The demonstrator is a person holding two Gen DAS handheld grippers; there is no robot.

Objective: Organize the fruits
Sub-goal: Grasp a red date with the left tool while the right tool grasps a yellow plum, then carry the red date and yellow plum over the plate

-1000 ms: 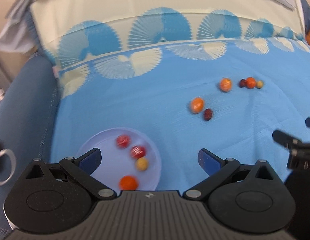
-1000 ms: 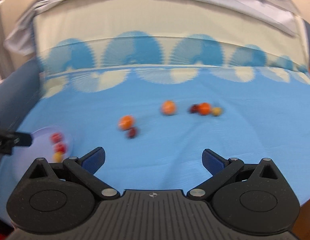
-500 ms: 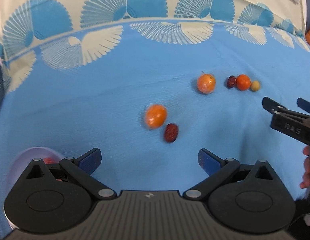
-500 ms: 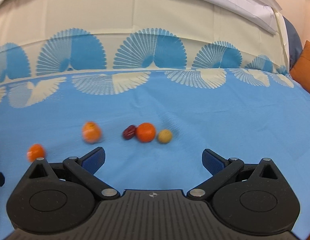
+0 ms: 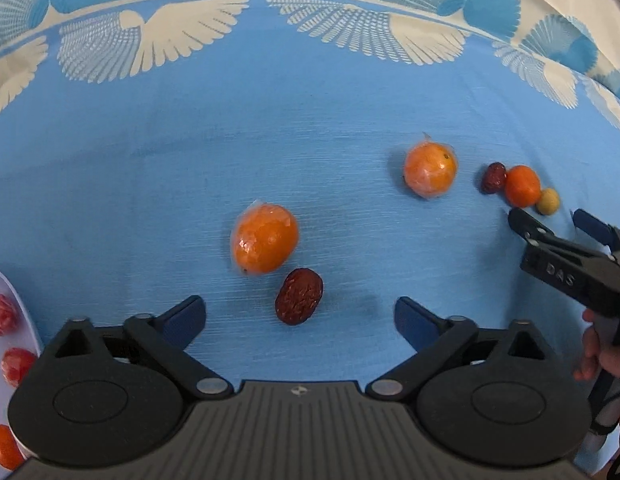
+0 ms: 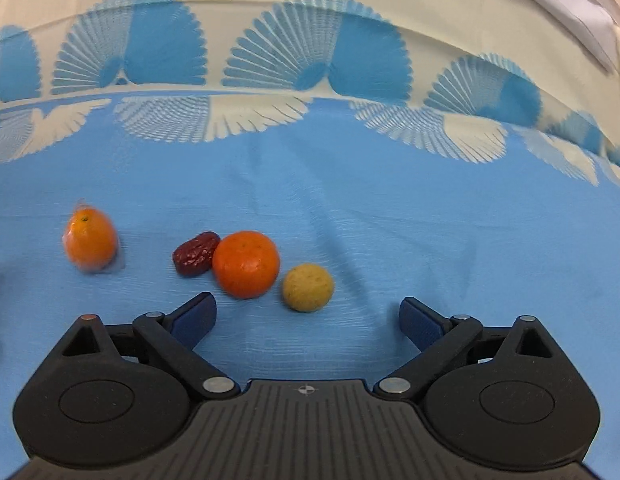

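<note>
My left gripper is open and empty, just short of a dark red date and a wrapped orange fruit. A second wrapped orange fruit lies farther right. My right gripper is open and empty, close to a small yellow fruit, an orange and a second date. It also shows in the left wrist view, next to that same cluster. A white plate with red and orange fruits sits at the left edge.
The fruits lie on a blue cloth with a cream and blue fan-pattern border at the back. A hand holds the right gripper at the right edge of the left wrist view.
Both grippers have moved forward and lower toward the fruits. The left one swung right, away from the plate, to the date and orange. The right one closed in on the three-fruit cluster.
</note>
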